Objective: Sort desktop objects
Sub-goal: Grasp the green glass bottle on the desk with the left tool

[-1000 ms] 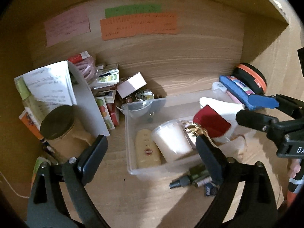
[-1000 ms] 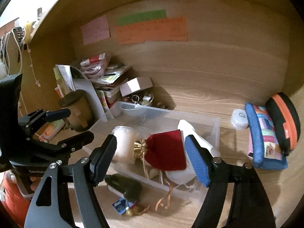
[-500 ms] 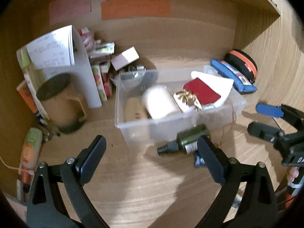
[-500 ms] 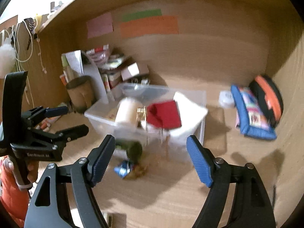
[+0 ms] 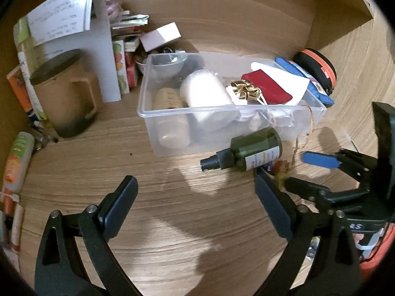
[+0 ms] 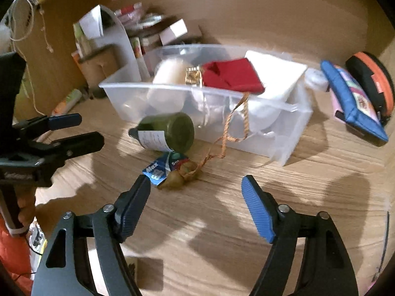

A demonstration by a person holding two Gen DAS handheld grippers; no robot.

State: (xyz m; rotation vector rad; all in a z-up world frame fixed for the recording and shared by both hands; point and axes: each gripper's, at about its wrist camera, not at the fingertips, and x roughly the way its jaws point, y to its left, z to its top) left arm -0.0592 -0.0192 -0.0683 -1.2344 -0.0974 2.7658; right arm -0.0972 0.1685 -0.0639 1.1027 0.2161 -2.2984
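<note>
A clear bin [image 5: 172, 113] is sitting mid-desk, holding a white roll [image 5: 206, 93], a red pouch [image 5: 267, 87], a gold bow [image 5: 246, 90] and a white card [image 5: 293, 81]. A brown mug [image 5: 65, 93] and a leaning white folder [image 5: 102, 56] are crowding its left side, with small boxes [image 5: 160, 35] stacked behind. A blue case [image 6: 353, 98] and an orange-rimmed pouch [image 6: 375, 79] are lying to its right against the side wall.

A green bottle [image 5: 249, 151] is lying on its side just in front of the bin's near wall, cap pointing left. Beside it a blue wrapper [image 6: 160, 167] and a brownish trinket [image 6: 182, 175] are resting on the wood, a braided cord [image 6: 229, 128] trailing from the trinket up over the bin rim.

The left tongs [image 5: 195, 206] are hanging wide apart and empty, the bottle lying ahead near their right finger. The right tongs [image 6: 196, 198] are gaping wide too, holding nothing, with the wrapper and trinket just ahead of their left finger [image 6: 133, 207].

Bare desk [image 5: 172, 222] is lying open under both tongs; the bin wall is closing the far side and the wooden side wall [image 5: 358, 56] the right.
</note>
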